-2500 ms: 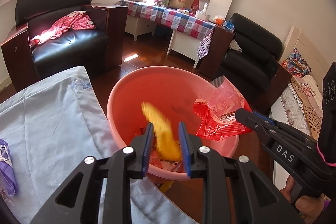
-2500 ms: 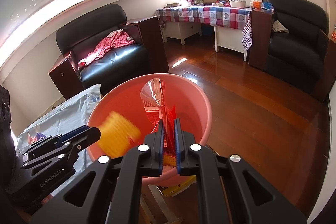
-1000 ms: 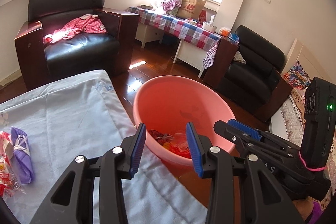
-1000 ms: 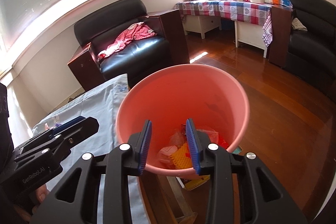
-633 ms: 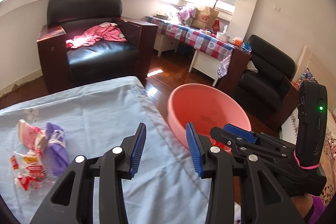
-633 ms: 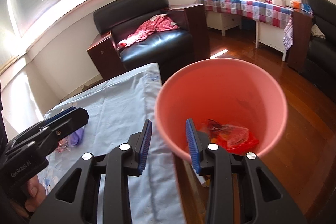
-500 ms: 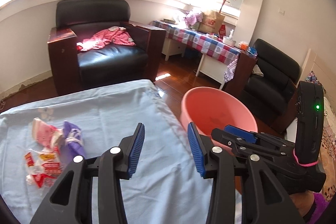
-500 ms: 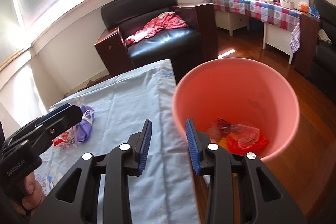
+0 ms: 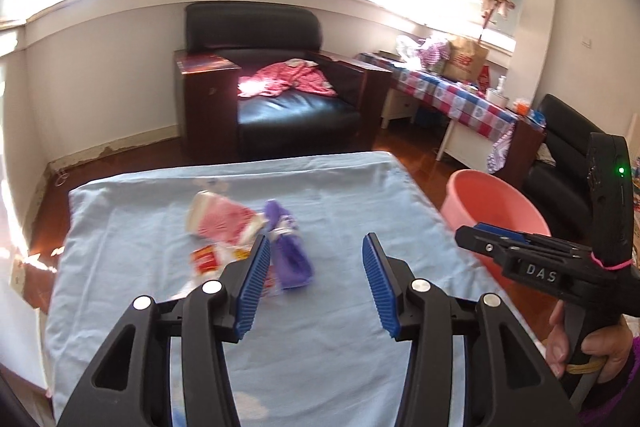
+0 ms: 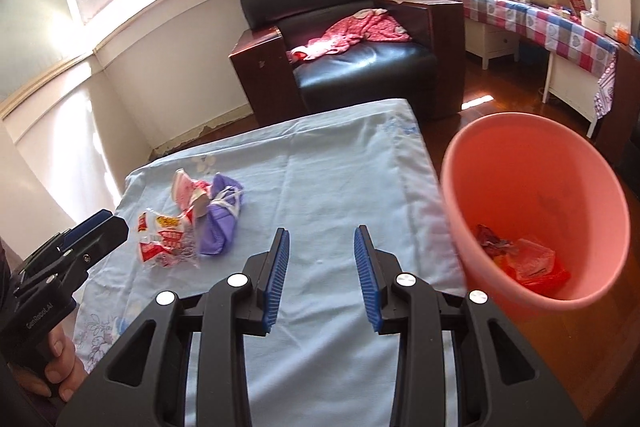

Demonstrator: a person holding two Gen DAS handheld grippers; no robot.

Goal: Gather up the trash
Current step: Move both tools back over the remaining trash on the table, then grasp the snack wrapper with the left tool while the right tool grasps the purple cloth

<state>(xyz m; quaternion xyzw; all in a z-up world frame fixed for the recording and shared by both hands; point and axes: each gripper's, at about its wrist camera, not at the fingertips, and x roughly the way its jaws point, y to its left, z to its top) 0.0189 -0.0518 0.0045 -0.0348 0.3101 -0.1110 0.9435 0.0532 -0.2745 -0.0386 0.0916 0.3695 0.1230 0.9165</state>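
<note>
Both grippers swung from pink bucket [image 10: 532, 211] back over table cloth [image 10: 340, 187]. Left gripper [image 9: 316, 283] just widened, empty; right gripper [image 10: 320, 277] partly open, empty. Wrappers [image 10: 168, 235] near far-left corner.

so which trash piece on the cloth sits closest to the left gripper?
The purple wrapper, right beside the left gripper; the pink-white packet and clear red-printed bag lie farther off.

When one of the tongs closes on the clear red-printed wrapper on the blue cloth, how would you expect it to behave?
The clear wrapper is crumpled thin film, so it will probably be floppy and very light, collapsing under the pads. Its glossy surface may slip. It touches the purple bundle, so pushing it would likely nudge that too.
</note>
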